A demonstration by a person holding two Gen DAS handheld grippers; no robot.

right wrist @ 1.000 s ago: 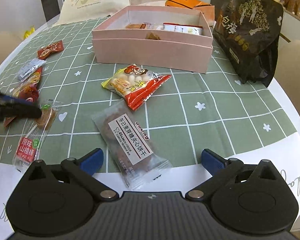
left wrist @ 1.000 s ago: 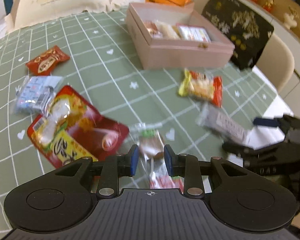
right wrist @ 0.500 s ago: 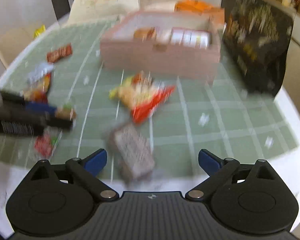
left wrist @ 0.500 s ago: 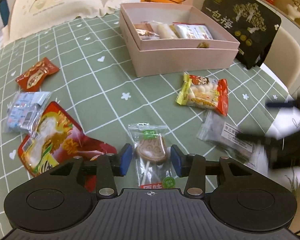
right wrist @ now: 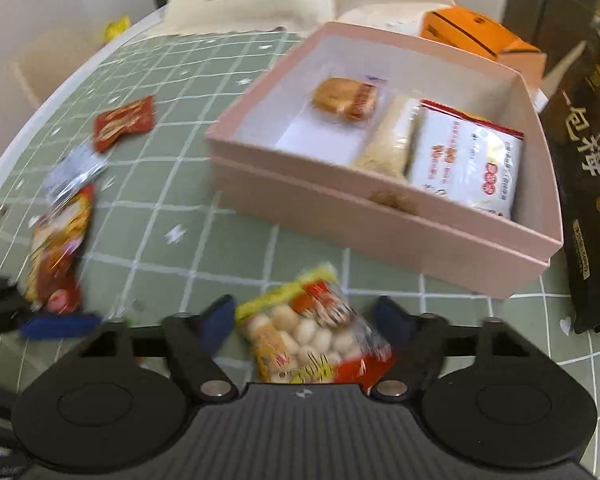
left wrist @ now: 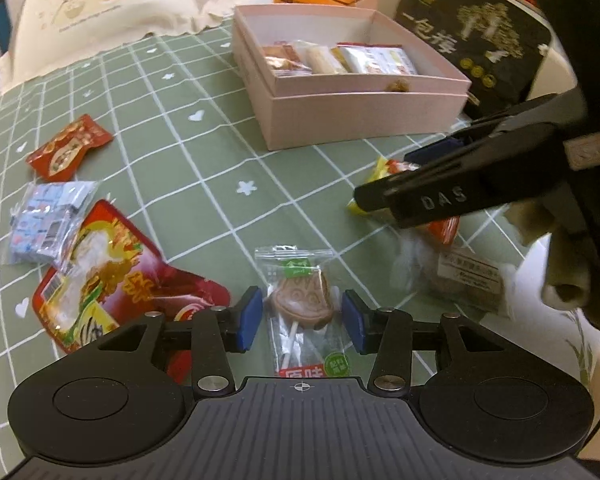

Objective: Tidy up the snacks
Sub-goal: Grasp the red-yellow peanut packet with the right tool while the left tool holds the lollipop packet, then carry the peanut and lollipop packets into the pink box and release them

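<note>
My left gripper (left wrist: 302, 316) is open, its blue pads either side of a clear-wrapped brown lollipop (left wrist: 302, 300) lying on the green checked tablecloth. My right gripper (right wrist: 304, 322) is open with a yellow-and-red snack bag (right wrist: 312, 336) between its fingers, over the cloth; it also shows in the left wrist view (left wrist: 452, 196), above that bag (left wrist: 376, 172). The pink box (right wrist: 364, 216) stands open just beyond, holding a biscuit pack (right wrist: 346, 98), a pale bar and a white packet (right wrist: 466, 160).
A large red snack bag (left wrist: 112, 280), a blue-white pack (left wrist: 44, 220) and a small red packet (left wrist: 70, 148) lie at left. A clear-wrapped biscuit (left wrist: 464, 276) lies near the table edge. A black bag (right wrist: 588, 184) and an orange box (right wrist: 480, 36) stand by the box.
My left gripper has opened wider around the lollipop. My right gripper has moved forward from the wrapped biscuit to the yellow-and-red bag, narrowing its jaws and coming closer to the pink box.
</note>
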